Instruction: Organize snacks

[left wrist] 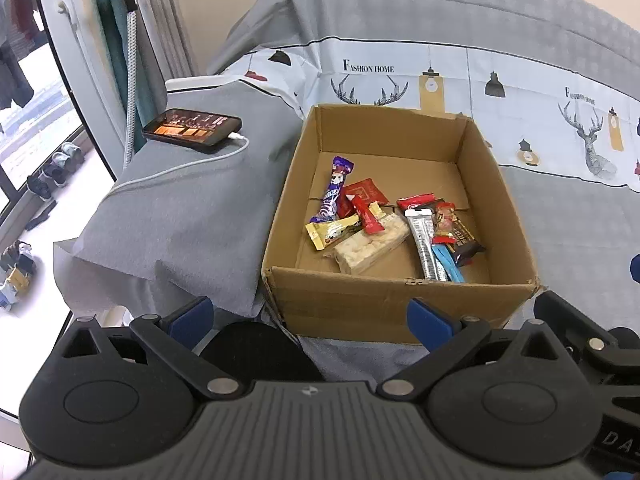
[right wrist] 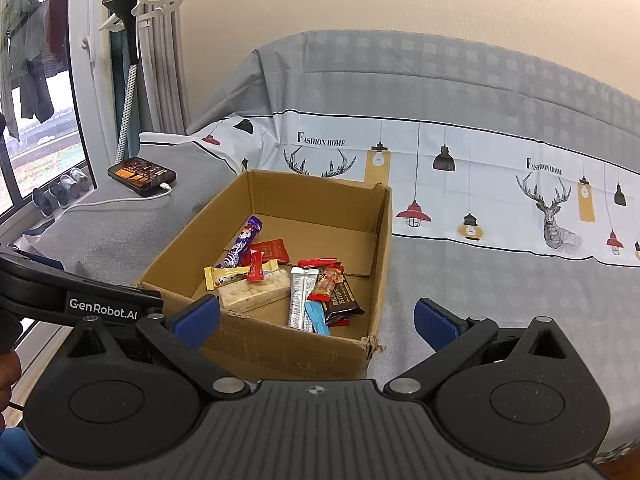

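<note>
Snacks (left wrist: 384,228) in cardboard box (left wrist: 400,300) — both grippers' fingers (right wrist: 198,320) spread, empty

Both wrist views look forward and down at the cardboard box (left wrist: 400,304) (right wrist: 304,344) from just before its near wall. The left view sits close, facing its near-left corner. The right view sits slightly farther back, off its near-right corner.

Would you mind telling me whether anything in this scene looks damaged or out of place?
The cardboard box has a torn, crumpled near right corner, with frayed edges along its rim. The snacks lie jumbled in a loose pile inside, overlapping at odd angles. A phone on charge rests on the grey cover nearby.
</note>
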The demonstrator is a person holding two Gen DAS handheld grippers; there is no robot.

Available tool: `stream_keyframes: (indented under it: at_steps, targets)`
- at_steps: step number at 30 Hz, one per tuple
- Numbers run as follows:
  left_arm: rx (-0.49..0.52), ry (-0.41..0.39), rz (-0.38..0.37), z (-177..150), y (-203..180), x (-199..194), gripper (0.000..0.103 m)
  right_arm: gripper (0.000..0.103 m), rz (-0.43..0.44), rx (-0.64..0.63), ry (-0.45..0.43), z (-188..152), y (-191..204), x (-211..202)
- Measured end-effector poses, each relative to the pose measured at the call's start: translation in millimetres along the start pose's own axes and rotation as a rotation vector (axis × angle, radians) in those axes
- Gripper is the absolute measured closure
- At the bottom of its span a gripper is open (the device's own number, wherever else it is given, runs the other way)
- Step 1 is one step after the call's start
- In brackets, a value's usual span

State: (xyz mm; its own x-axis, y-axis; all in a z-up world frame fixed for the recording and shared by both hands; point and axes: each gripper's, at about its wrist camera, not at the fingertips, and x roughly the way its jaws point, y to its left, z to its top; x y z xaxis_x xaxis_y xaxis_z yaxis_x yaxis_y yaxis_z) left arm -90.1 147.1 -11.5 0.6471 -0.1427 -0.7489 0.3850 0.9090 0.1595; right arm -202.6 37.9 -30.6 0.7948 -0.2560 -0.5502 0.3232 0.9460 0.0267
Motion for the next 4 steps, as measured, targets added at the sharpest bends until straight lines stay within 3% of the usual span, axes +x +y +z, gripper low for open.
stream_keyframes:
  at_steps: [4]
  targets:
    - [-0.010,0.021,0.003,2.7,-1.6,5.9,0.000,0.001,0.025,0.015,0.000,-0.2,-3.7,3.0]
